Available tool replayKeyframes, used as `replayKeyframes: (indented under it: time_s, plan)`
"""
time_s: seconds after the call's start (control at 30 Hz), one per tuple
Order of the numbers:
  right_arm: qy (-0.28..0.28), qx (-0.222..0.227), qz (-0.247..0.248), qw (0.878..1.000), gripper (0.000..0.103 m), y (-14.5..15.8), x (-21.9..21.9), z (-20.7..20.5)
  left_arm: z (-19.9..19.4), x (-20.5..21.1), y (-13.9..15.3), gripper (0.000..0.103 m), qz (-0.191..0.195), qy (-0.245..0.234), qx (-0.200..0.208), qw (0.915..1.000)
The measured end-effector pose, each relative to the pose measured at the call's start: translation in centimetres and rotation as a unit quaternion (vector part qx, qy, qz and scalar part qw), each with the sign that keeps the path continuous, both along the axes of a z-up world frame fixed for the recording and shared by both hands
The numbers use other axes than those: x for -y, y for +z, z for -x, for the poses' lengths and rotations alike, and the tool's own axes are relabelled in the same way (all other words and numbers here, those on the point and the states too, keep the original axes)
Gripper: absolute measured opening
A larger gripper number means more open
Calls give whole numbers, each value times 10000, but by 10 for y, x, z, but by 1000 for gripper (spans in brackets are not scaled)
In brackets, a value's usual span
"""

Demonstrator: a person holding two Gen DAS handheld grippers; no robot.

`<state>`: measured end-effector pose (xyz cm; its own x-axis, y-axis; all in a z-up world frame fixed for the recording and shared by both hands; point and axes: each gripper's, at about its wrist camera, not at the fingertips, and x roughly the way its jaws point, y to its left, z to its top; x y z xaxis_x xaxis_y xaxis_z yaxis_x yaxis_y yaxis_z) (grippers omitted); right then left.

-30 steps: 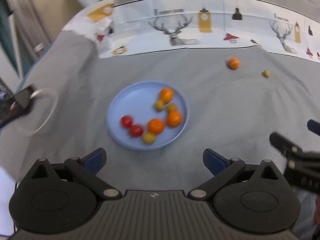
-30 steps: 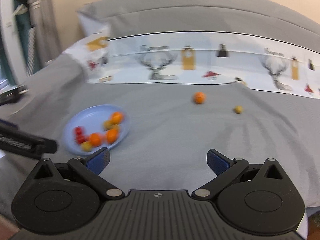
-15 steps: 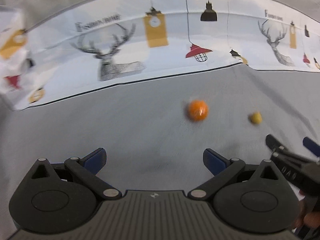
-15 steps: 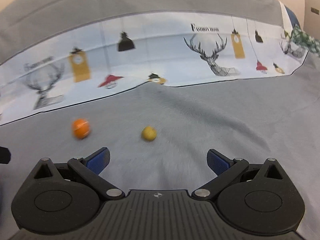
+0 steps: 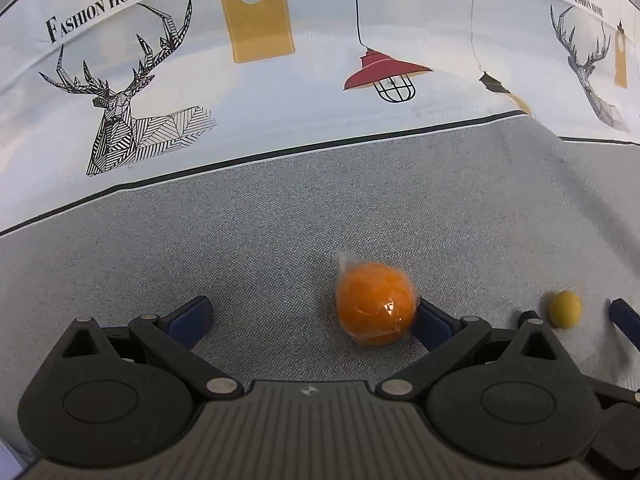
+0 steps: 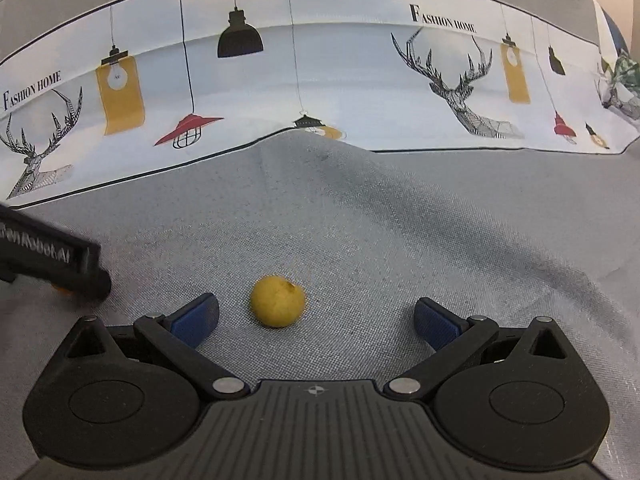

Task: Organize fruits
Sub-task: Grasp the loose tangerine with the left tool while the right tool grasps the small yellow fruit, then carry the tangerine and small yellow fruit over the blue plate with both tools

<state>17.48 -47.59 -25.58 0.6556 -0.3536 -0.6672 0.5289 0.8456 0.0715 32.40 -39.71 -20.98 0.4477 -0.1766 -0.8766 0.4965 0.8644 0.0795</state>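
Orange [image 5: 375,307] against spread left gripper's [image 5: 310,318] right finger; yellow fruit [image 6: 277,300] between spread right gripper's [image 6: 316,318] fingers

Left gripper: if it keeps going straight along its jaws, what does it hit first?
Most likely the wrapped orange. It sits just ahead of the open left gripper, off-centre beside the right jaw, possibly touching it. Beyond lies grey bedding.

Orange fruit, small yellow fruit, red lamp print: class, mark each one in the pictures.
orange fruit [image 5: 375,304]: left wrist view, middle of its wrapped front.
small yellow fruit [image 6: 277,306]: right wrist view, centre of its rounded skin.
red lamp print [image 5: 386,72]: left wrist view, on the red shade.
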Motion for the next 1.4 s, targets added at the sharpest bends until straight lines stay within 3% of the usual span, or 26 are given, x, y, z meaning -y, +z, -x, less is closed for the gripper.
replayKeyframes:
  time_s: [0.07, 0.1, 0.13, 0.17, 0.23, 0.43, 0.6, 0.77, 0.97, 1.07, 1.23, 1.4]
  plan:
    - [-12, -8, 32, 10000, 102, 0, -1, -2, 2, 1, 2, 100, -40, -12, 59, 10000]
    - [-11, -3, 18, 10000, 93, 0, -1, -2, 5, 1, 5, 83, -21, -3, 180, 9998]
    - [23, 59, -16, 10000, 55, 2, -3, -1, 10, 1, 9, 69, 102, -183, 222, 9995]
    - [110, 162, -6, 9998, 28, 6, -5, 0, 14, 2, 13, 40, 136, -338, 211, 9991]
    - [316, 189, -32, 9993, 28, 10, -10, 0, 17, 5, 19, 41, 128, -504, 190, 9985]
    - [93, 320, -3, 9994, 28, 12, -6, 5, 30, -16, 35, 41, 193, -468, 213, 9985]
    - [-44, 506, 139, 9986, 28, 21, -4, 19, 74, -73, 83, 41, 379, -265, 222, 9987]
    - [-55, 717, 94, 9974, 28, 63, -24, 57, 137, -147, 139, 41, 290, -124, 557, 9979]
    - [724, 1141, 36, 9908, 28, 136, -96, 133, 200, -232, 192, 41, 346, 241, 653, 9970]
    - [1318, 1214, -282, 9834, 28, 166, -145, 174, 233, -268, 210, 41, 289, 295, 787, 9960]
    - [2071, 1254, -743, 9674, 28, 207, -209, 225, 281, -325, 235, 41, 533, 543, 998, 9921]
    - [2639, 1247, -658, 9542, 28, 235, -260, 267, 322, -374, 248, 41, 690, 739, 1165, 9880]
